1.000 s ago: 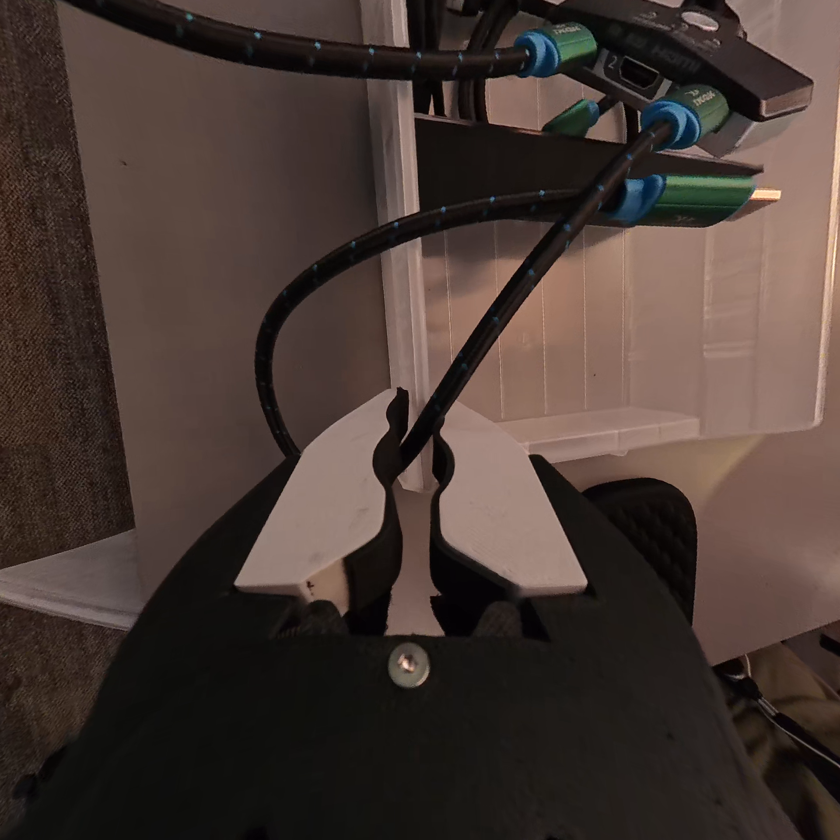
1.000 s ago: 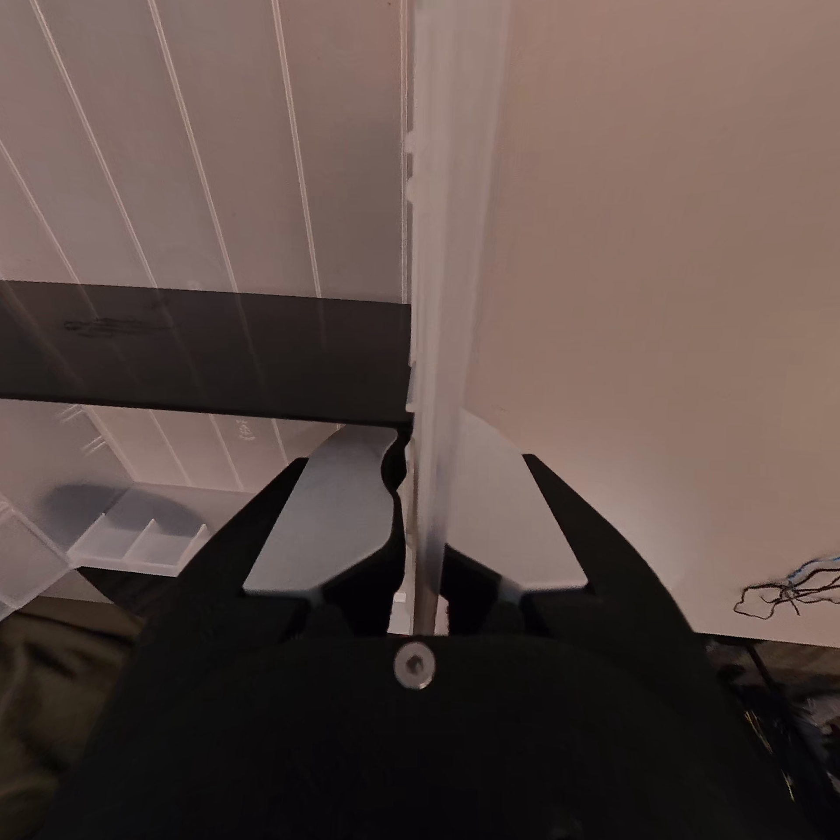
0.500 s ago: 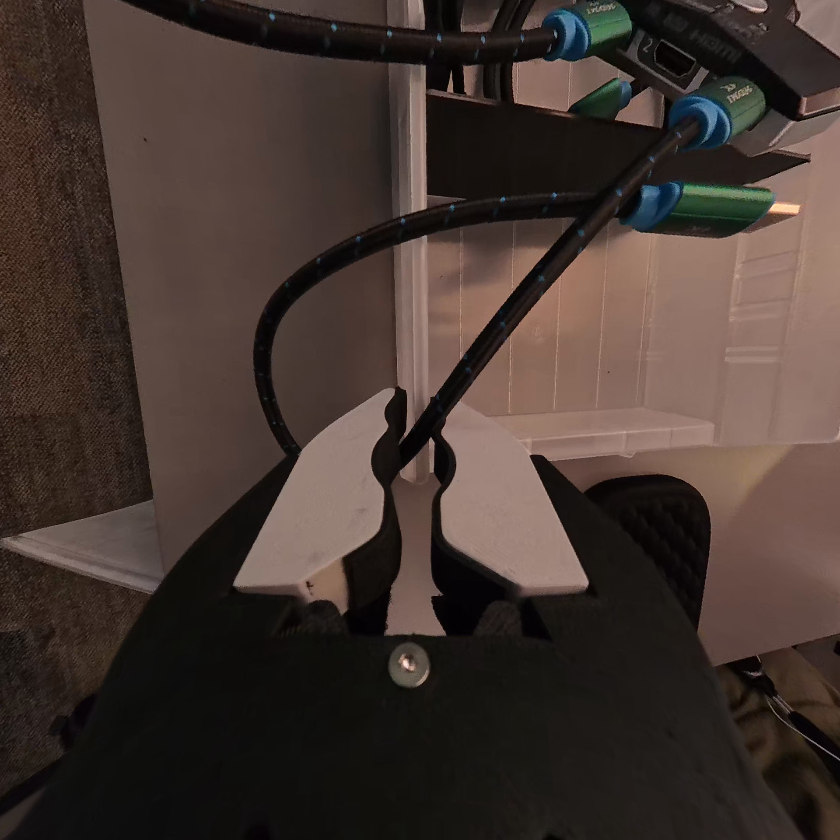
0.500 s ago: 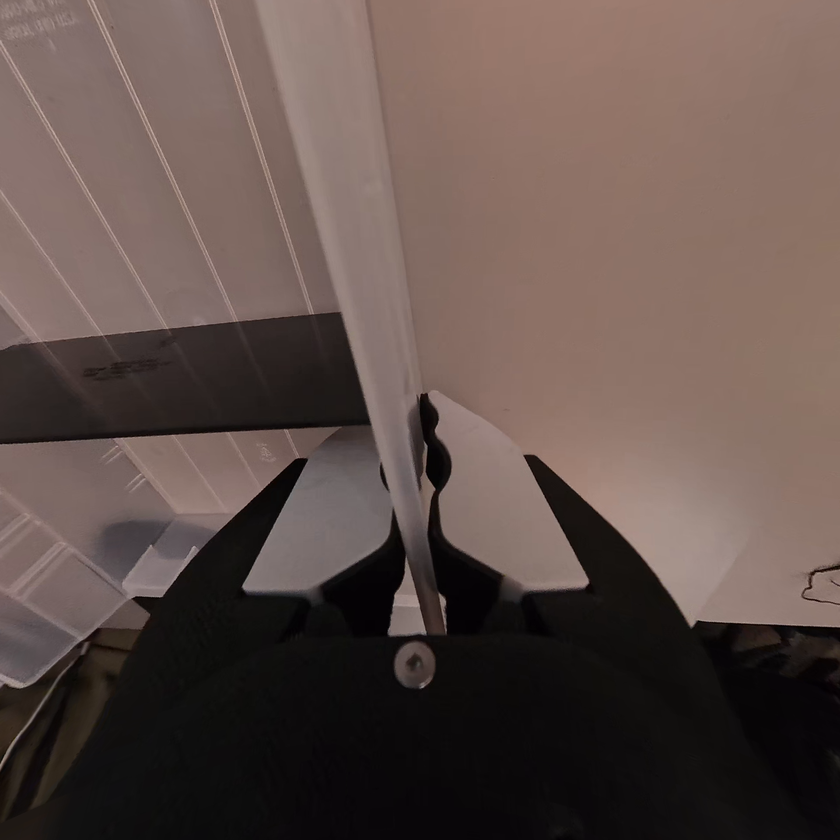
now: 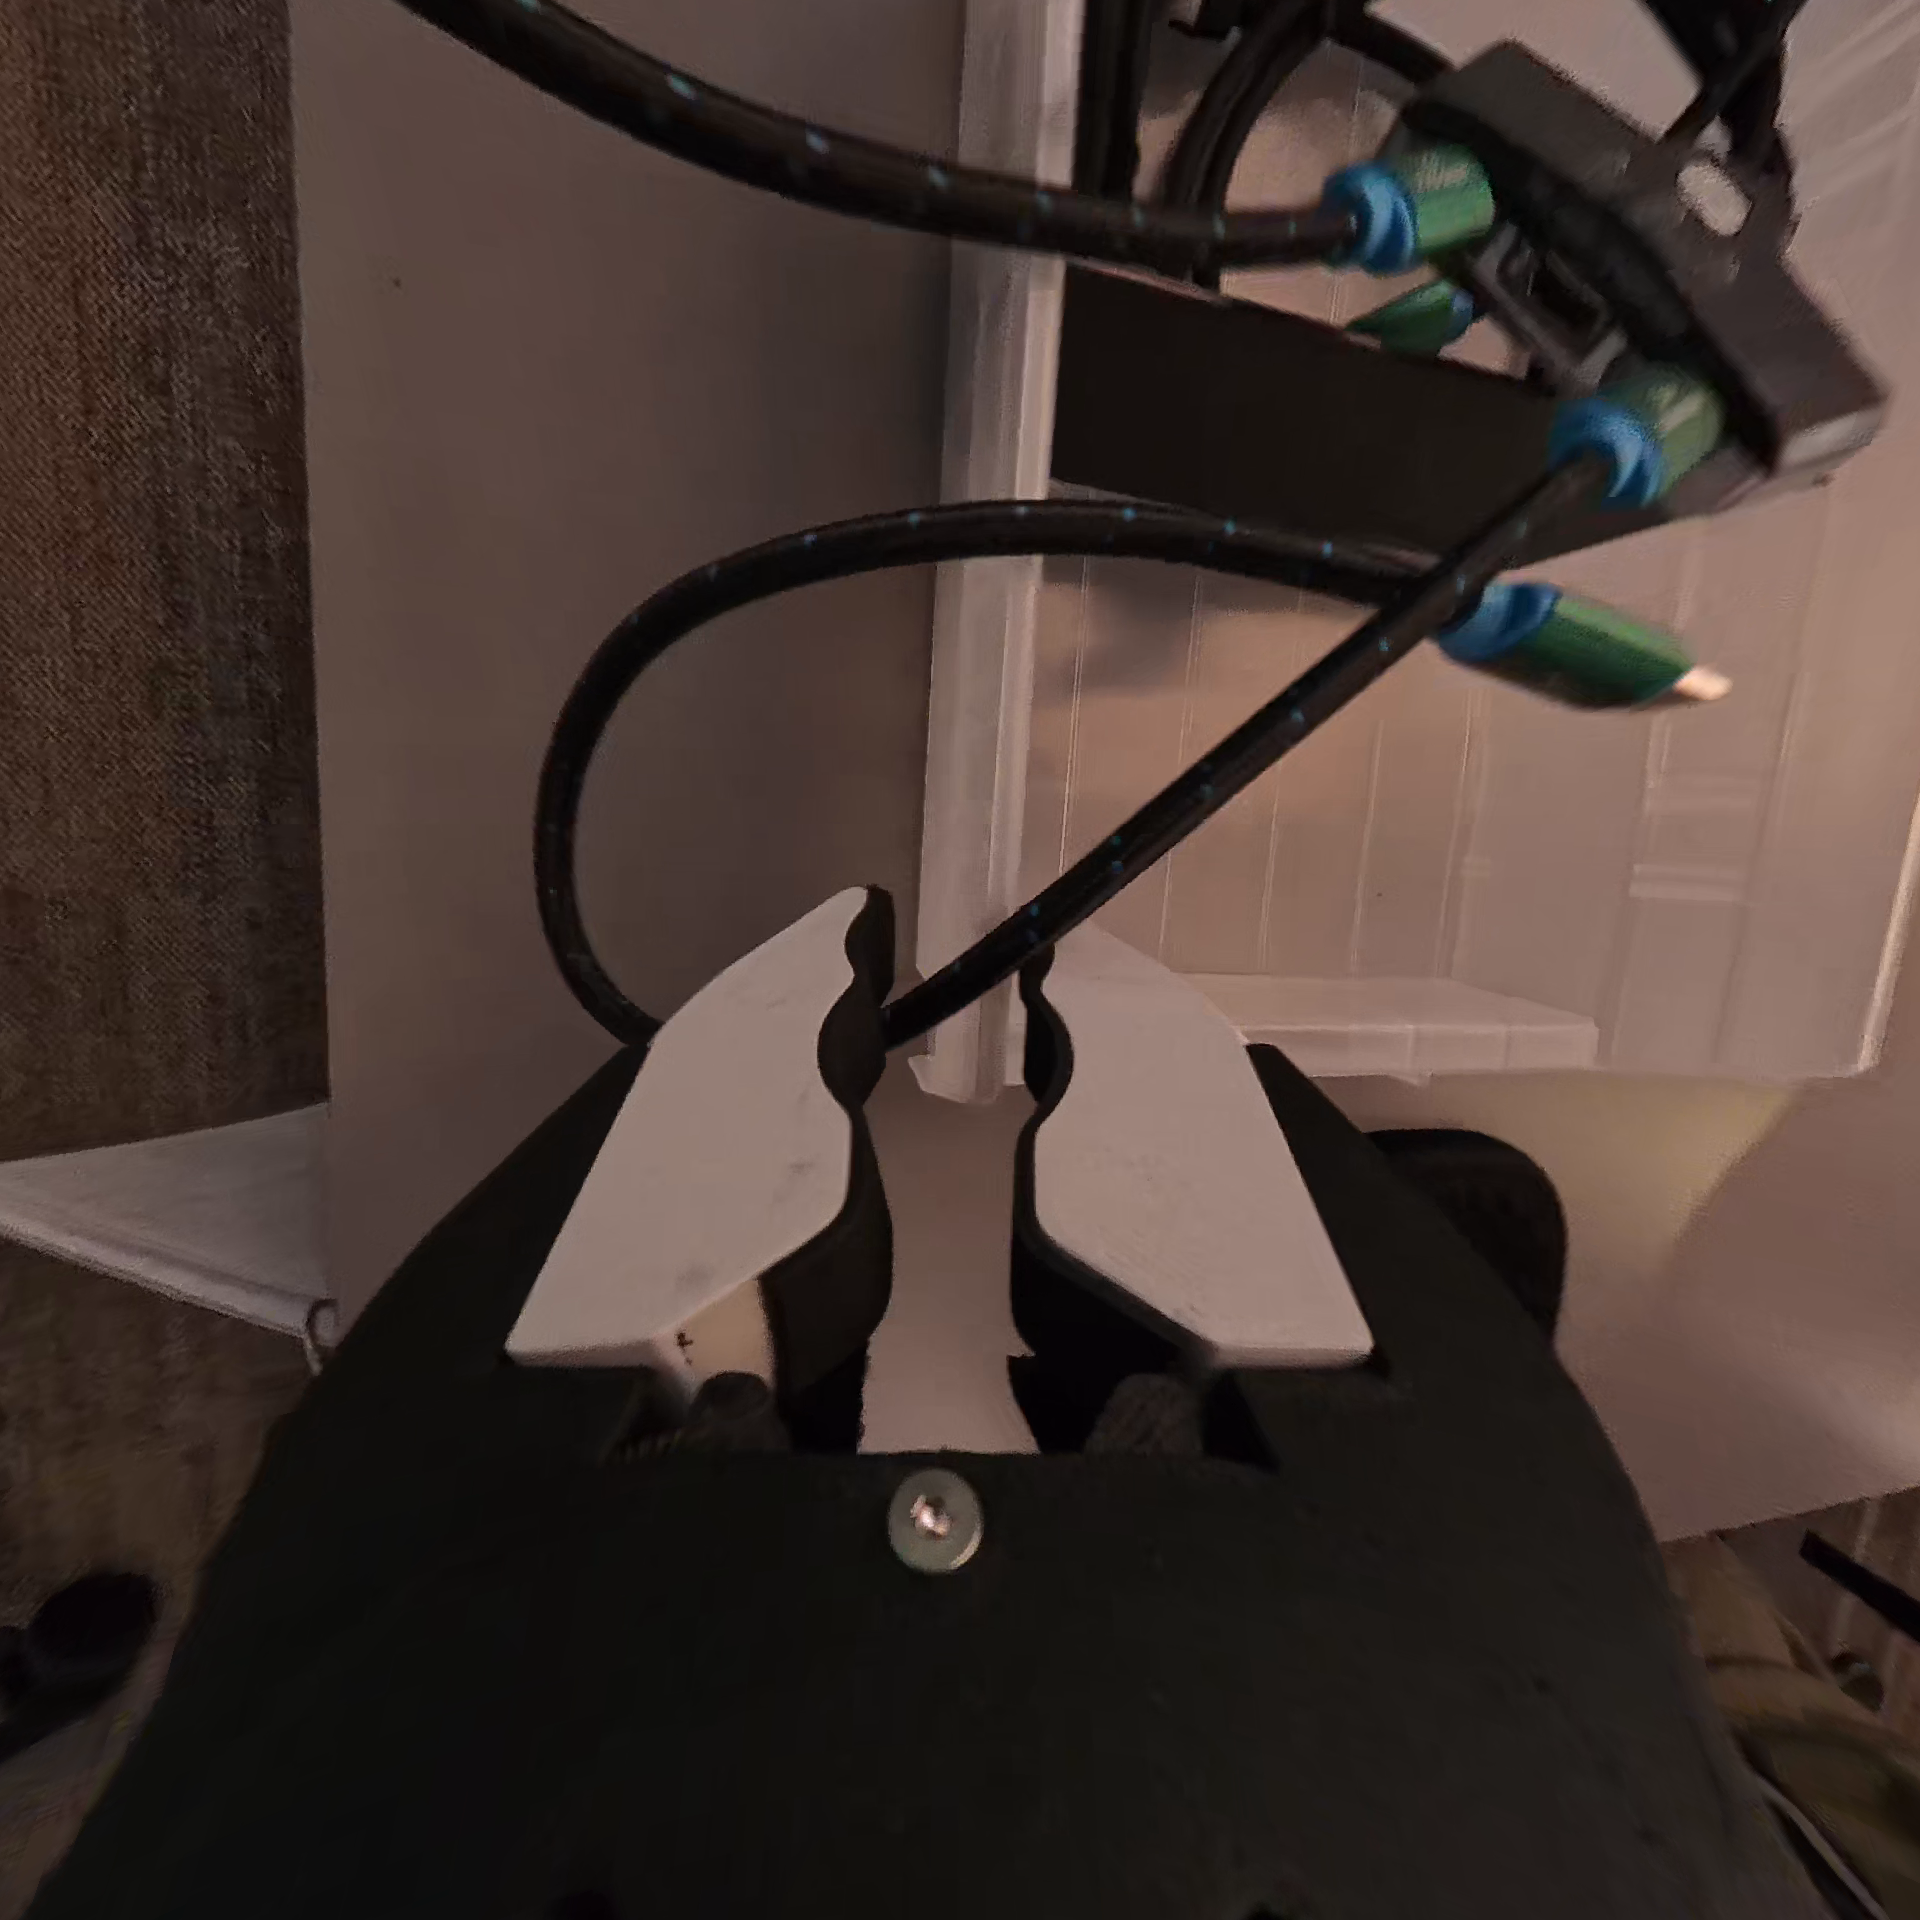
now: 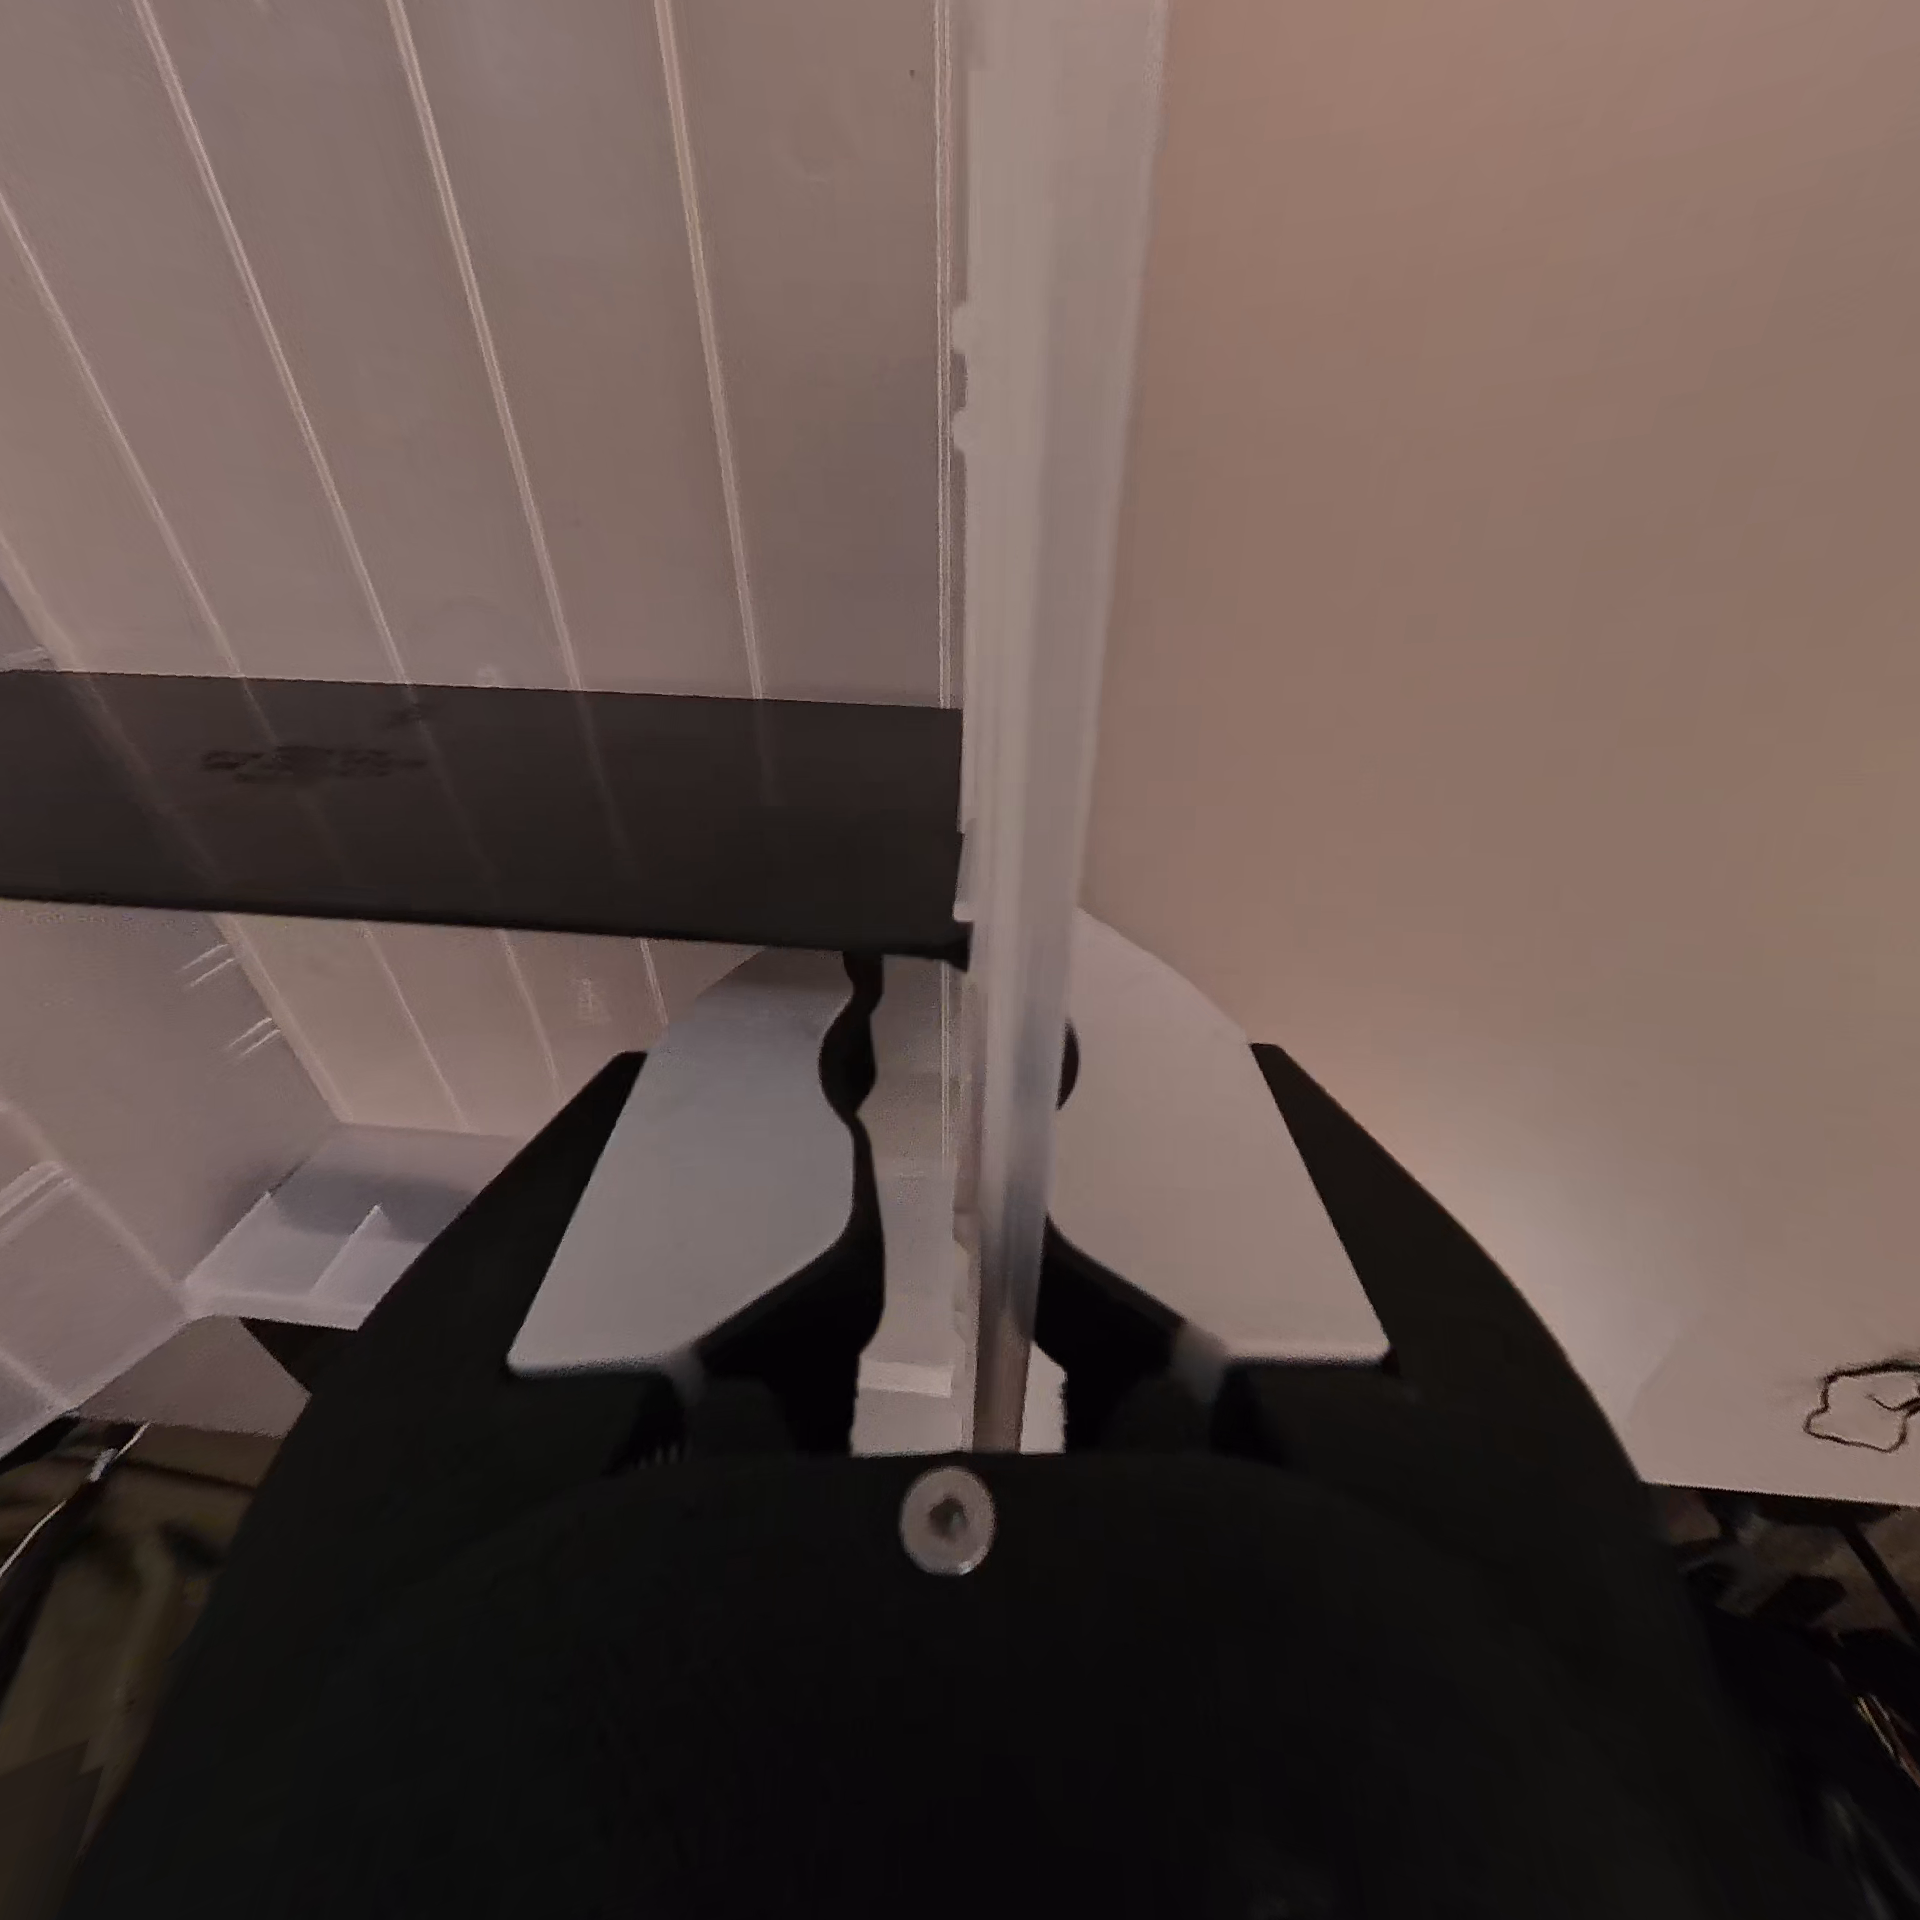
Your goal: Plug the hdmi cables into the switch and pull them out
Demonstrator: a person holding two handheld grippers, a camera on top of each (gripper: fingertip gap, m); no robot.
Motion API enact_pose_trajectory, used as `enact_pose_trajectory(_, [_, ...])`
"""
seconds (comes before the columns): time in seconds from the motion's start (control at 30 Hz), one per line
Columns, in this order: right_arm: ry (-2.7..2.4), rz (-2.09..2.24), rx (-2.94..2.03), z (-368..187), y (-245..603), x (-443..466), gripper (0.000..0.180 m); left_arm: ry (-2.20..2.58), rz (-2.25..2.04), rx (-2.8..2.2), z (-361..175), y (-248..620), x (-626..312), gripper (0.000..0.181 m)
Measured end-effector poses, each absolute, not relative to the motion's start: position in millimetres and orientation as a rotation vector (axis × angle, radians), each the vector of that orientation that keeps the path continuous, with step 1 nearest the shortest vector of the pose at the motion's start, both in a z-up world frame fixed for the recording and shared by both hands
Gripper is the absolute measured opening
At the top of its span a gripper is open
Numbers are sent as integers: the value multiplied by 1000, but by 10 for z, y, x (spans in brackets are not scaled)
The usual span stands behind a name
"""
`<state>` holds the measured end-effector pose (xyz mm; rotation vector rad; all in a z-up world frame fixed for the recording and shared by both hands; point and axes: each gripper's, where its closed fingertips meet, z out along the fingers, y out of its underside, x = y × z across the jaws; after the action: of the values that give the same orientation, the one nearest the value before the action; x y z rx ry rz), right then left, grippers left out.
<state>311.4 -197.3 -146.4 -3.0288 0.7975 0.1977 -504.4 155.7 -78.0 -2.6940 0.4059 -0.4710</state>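
The left claw (image 5: 956, 997) stands spread, its jaws apart around a braided HDMI cable (image 5: 1195, 790) that leans on the left finger without being pinched. That cable runs up to a green plug (image 5: 1647, 431) seated in the black HDMI switch (image 5: 1662, 239), which hangs tilted at the upper right beside a clear plastic bin (image 5: 997, 623). A second plug (image 5: 1382, 213) is also seated; a third, loose plug (image 5: 1569, 660) dangles free below. The right claw (image 6: 961, 1029) is parted around the bin's edge (image 6: 1039, 623), apparently steadying it. To extract cleanly, the left claw should probably grip the plug body, not the cord, and pull straight along the port.
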Motion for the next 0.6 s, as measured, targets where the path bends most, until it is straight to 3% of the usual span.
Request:
enact_pose_trajectory(0.37, [732,-102,-2956,-1120,-1982,3357,33,347,-449,-2638,-458,1372,-5119,39])
enact_pose_trajectory(0.6, [601,-385,-2594,-215,-1715,3415,31,417,-385,-2368,144,1358,-5056,32])
